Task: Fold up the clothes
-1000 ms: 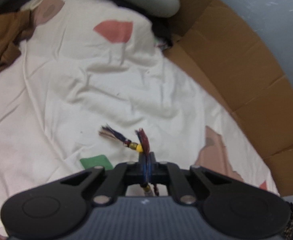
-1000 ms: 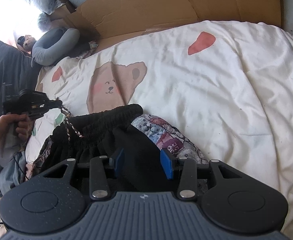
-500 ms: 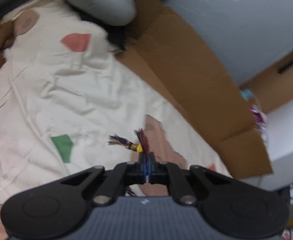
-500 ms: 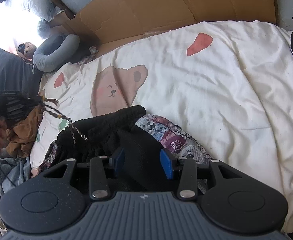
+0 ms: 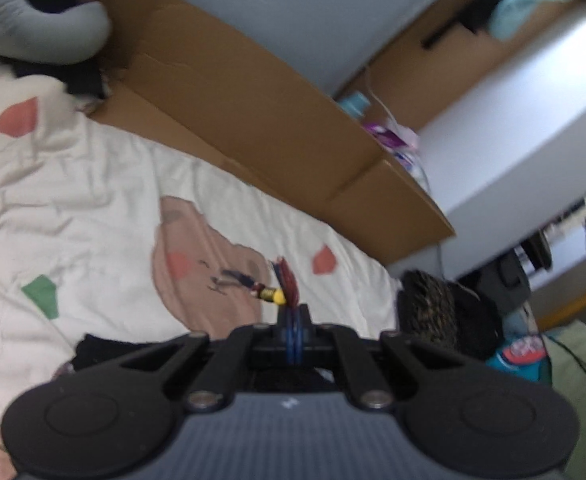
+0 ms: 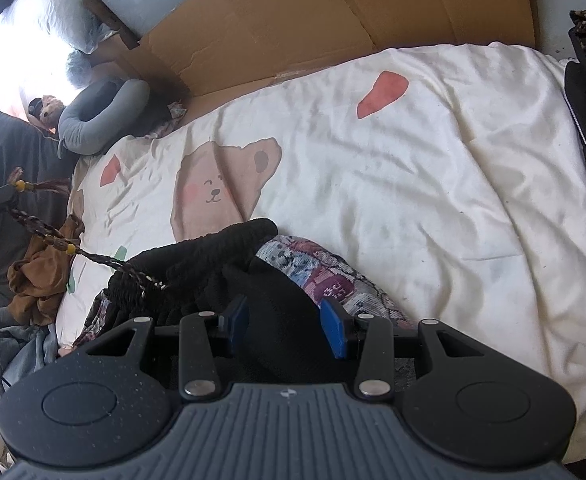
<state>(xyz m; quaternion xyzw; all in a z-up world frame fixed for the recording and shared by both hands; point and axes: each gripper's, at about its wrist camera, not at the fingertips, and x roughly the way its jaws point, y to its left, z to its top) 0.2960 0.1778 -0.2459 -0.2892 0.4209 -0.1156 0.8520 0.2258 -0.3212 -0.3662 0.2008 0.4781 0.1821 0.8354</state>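
A white bedspread (image 6: 433, 184) printed with a cartoon bear and coloured patches is covering a bed. On its near edge a bunched black garment (image 6: 229, 268) with a gathered waistband is lying, with patterned patchwork fabric (image 6: 321, 272) showing along its right side.

The left gripper (image 5: 294, 322) is pinching a braided drawstring (image 6: 93, 256) — its blue pads are pressed together on the cord, and the tasselled end with a yellow bead (image 5: 275, 295) is sticking out just beyond the fingertips. In the right wrist view this gripper is appearing at the far left edge, raised above the bed, with the cord running taut and slanting down from it to the waistband of the black garment.

The right gripper (image 6: 285, 326) is hovering over the black garment with its blue pads standing apart; the dark cloth is lying below and between them, and whether the pads are touching it cannot be told.

Behind the bed a flattened cardboard sheet (image 6: 313, 20) is leaning against a grey wall. A grey neck pillow (image 6: 101, 116) is resting at the far corner of the bed — a crumpled brown cloth (image 6: 37, 280) is lying beside the bedspread's left edge, under the stretched cord.
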